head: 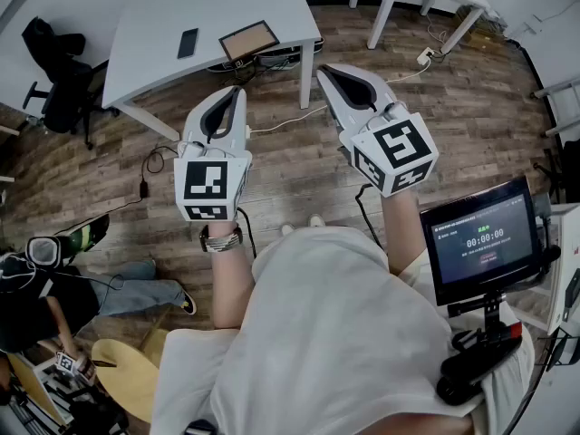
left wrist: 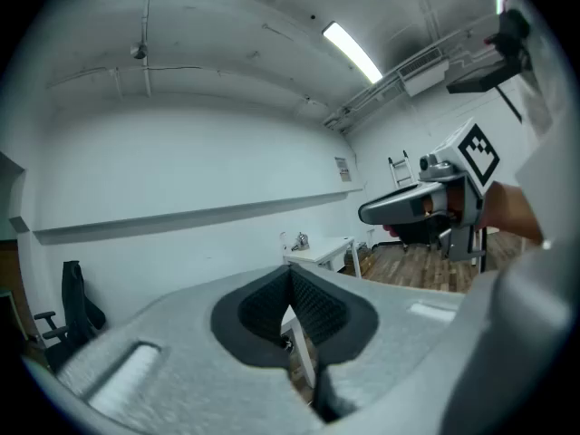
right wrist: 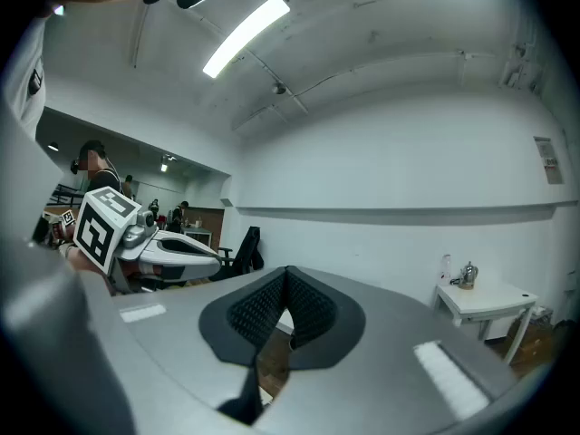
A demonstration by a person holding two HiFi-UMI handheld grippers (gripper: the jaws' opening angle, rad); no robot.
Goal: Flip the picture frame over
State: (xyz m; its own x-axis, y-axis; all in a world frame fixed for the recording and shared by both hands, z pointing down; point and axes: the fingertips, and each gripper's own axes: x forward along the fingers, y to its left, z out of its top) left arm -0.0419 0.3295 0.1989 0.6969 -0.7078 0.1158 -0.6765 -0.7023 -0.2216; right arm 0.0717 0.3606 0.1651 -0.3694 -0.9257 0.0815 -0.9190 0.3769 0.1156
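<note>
Wood floor [head: 299, 161] fills most of the head view. The white worktop [head: 163, 7] stands at the top of that view, well apart from both grippers. The left hand-held gripper [head: 237, 91] and the right hand-held gripper [head: 323, 71] are held side by side above the floor, noses toward the worktop. Each one's own view shows its ribbed black pads pressed together with nothing between them. Each marker cube carries black-and-white square patterns, no lettering. A black office chair [head: 54, 71] stands left of the worktop. The screen [head: 480, 241] at lower right reads "00:00:00" in green; its other lines are too small for me to read. The picture frame [head: 249, 40] lies flat near the worktop's front right corner. Its brown panel faces up inside a dark border, and its long axis runs left to right, tilted slightly up at the right. A black phone [head: 188, 43] lies just left of it. Only the head view shows the frame and phone. The gripper views look level across the room, each catching the other gripper. The right gripper view also shows a kettle [right wrist: 468, 275] on a small white side table [right wrist: 485, 302].
</note>
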